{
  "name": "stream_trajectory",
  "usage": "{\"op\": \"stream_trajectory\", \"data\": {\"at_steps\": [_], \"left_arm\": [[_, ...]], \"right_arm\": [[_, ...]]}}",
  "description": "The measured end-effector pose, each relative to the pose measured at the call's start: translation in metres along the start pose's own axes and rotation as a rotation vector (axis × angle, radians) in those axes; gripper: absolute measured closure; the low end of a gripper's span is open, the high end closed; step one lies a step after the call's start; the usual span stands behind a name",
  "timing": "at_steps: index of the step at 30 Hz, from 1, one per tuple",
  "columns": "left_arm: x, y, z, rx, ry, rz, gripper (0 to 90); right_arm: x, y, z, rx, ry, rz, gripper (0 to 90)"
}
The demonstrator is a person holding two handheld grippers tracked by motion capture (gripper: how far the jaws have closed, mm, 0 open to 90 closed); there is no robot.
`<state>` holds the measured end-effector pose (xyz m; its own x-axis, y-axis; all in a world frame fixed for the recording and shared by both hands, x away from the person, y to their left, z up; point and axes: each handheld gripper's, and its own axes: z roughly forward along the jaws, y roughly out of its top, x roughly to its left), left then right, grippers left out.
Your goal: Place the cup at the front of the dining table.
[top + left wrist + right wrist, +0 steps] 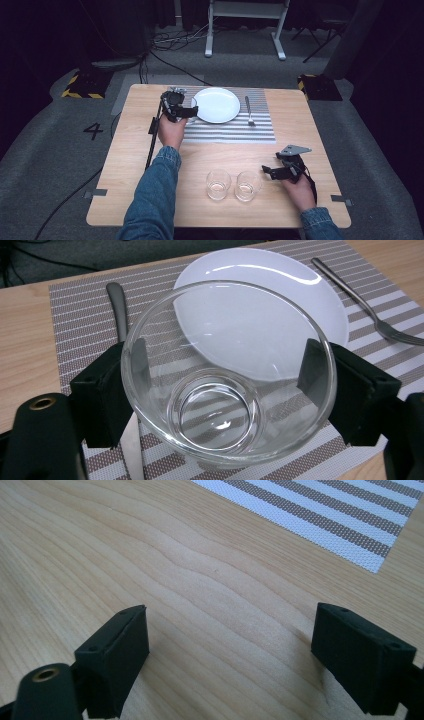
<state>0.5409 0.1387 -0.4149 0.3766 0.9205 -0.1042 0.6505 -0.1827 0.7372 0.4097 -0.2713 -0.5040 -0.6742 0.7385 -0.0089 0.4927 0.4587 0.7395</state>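
My left gripper (184, 111) (222, 360) is shut on a clear glass tumbler (227, 375), one jaw on each side of its wall. The tumbler tilts with its mouth toward the camera, above the left part of a striped placemat (230, 132) (80, 320). Just beyond it lie a white plate (217, 105) (280, 285), a knife (117, 300) on the plate's left and a fork (249, 111) (360, 305) on its right. My right gripper (270, 172) (230, 625) stands open low over bare wood, nothing between its jaws, just right of two empty glasses (218, 184) (247, 185).
The wooden table (300, 135) stands on grey floor. A corner of the placemat (320, 515) lies ahead of the right gripper. Cables trail off the table's left side. A white frame (245, 25) stands on the floor beyond the far edge.
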Motion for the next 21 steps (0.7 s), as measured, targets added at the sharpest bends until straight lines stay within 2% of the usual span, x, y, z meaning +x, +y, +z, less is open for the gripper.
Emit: {"op": "stream_trajectory", "data": {"at_steps": [3, 9, 10, 13, 16, 20, 21], "left_arm": [[0.000, -0.002, 0.009, 0.032, 0.026, 0.018, 18.4], [-0.001, -0.007, 0.019, 0.078, 0.046, 0.035, 18.4], [-0.002, -0.008, 0.019, 0.077, 0.046, 0.025, 18.4], [-0.002, -0.010, 0.021, 0.094, 0.044, 0.030, 18.3], [-0.001, -0.010, 0.022, 0.111, 0.046, 0.044, 18.3], [-0.001, -0.013, 0.024, 0.124, 0.035, 0.032, 18.3], [0.000, -0.013, 0.023, 0.118, 0.037, 0.040, 18.3]], "right_arm": [[0.000, 0.000, 0.000, 0.000, 0.001, 0.001, 15.6], [0.000, 0.000, 0.000, -0.003, 0.004, 0.008, 15.6], [0.000, 0.000, 0.000, -0.001, 0.006, 0.015, 15.6], [0.001, 0.000, 0.000, -0.008, 0.008, 0.030, 15.6], [0.000, 0.000, 0.000, -0.003, 0.009, 0.018, 15.6], [0.000, 0.000, 0.000, -0.001, 0.008, 0.015, 15.6], [0.000, 0.000, 0.000, -0.001, 0.008, 0.015, 15.6]]}}
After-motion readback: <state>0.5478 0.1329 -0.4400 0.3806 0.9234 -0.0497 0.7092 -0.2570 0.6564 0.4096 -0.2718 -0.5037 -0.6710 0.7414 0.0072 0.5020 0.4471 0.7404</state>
